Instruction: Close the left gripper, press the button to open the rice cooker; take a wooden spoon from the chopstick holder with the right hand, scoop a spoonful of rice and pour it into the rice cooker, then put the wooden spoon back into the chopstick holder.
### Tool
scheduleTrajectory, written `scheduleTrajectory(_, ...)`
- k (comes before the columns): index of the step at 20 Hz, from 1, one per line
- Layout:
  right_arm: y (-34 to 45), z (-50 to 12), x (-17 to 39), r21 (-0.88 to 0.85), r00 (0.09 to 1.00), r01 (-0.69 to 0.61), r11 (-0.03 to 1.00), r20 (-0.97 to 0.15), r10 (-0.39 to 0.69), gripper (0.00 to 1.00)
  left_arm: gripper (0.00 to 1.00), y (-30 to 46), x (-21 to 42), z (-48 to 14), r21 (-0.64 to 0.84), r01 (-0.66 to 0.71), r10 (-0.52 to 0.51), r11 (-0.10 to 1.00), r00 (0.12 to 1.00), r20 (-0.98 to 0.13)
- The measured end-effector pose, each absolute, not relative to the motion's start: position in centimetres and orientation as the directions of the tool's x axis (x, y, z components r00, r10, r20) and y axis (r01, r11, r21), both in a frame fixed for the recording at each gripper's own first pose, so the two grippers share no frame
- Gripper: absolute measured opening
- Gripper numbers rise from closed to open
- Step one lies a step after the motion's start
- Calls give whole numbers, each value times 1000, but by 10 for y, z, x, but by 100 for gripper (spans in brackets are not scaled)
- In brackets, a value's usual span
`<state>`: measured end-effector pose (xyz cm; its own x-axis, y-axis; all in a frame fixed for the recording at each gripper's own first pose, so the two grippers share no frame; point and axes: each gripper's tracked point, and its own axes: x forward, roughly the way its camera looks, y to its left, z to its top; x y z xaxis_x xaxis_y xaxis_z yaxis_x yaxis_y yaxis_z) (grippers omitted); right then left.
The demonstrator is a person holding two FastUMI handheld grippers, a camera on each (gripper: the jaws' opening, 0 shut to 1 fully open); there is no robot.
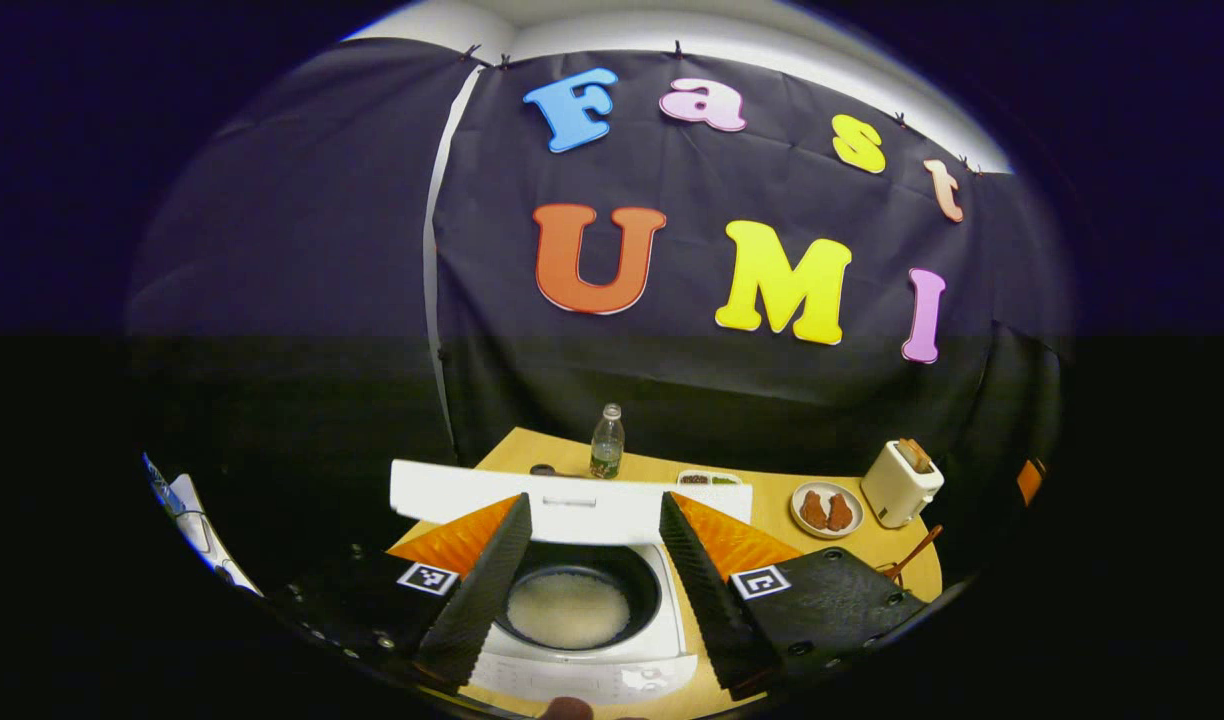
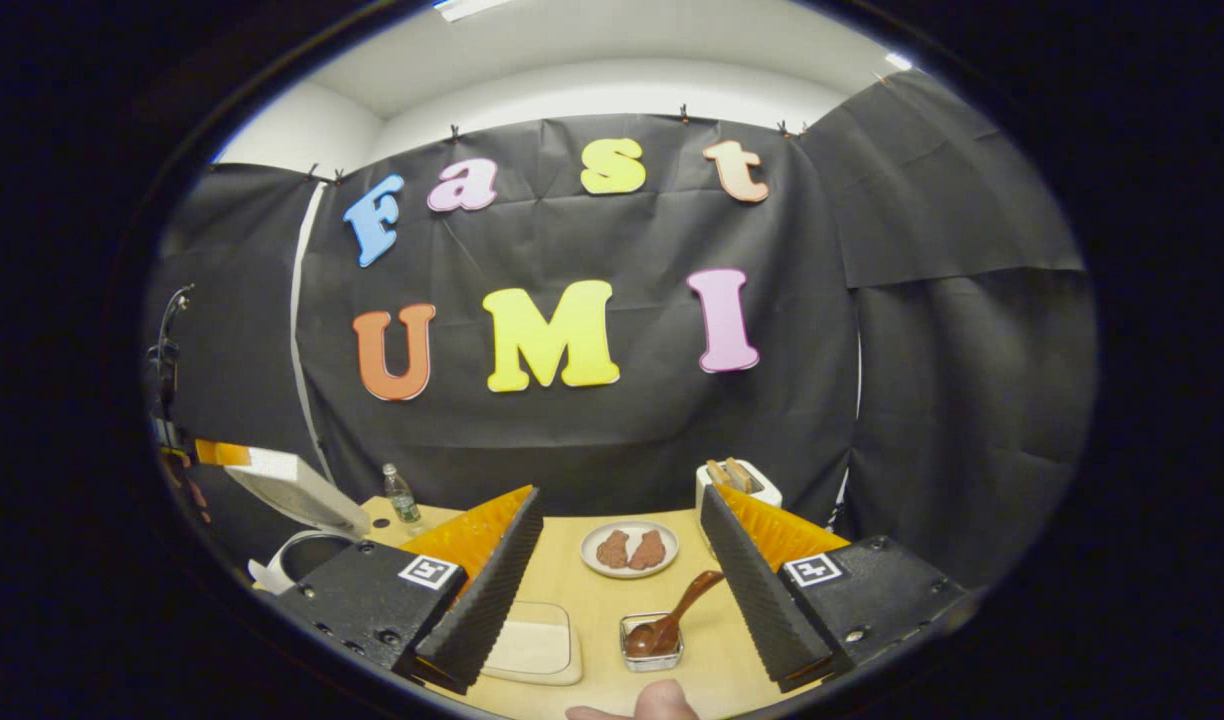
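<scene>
A: The cooker (image 1: 582, 600) stands open, lid (image 1: 572, 505) up and rice in the pot; so what does the coming move turn on?

B: On the spoon (image 2: 672, 620); it lies just ahead of the right gripper (image 2: 622, 590), between its fingers, which stand wide apart and grip nothing; its bowl rests in the small holder (image 2: 652, 640) and its handle slants up and to the right, toward the right finger.

A: And the left gripper (image 1: 587, 570)?

B: Spread open too, hanging over the cooker with the pot framed between its fingers; it holds nothing, and the spoon sits far off to its right at the table (image 1: 772, 520) edge.

A: So the right hand is the nearer one?

B: By a good way, in his judgement; the handle's slant means the fingers would likely need to close across it, not along it; the plate (image 2: 629, 548) and toaster (image 2: 737, 480) stand beyond, clear of that path.
</scene>
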<state>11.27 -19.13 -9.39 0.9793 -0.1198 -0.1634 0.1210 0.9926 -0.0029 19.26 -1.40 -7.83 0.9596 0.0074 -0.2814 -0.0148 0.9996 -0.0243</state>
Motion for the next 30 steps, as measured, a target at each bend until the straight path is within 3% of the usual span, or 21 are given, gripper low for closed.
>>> scheduleTrajectory(2,-194,-87,110,-15,981,119,993,-152,-119,100,97,-13,193,-64,-21,-20,14,1000,972,-233)
scheduleTrajectory(3,-193,-86,108,-16,982,116,993,-151,-117,100,98,-12,189,-60,-24,-31,25,999,976,-217)
scheduleTrajectory(11,-211,-126,90,17,961,113,993,-257,-104,100,95,-27,148,-36,-12,-27,26,1000,994,-109)
scheduleTrajectory(17,-237,-193,88,59,925,108,992,-373,-78,100,94,-44,115,-29,35,-62,64,997,997,-44)
scheduleTrajectory(30,-282,-375,199,245,795,123,962,-604,52,99,95,-41,98,-28,52,-210,213,976,976,-52)
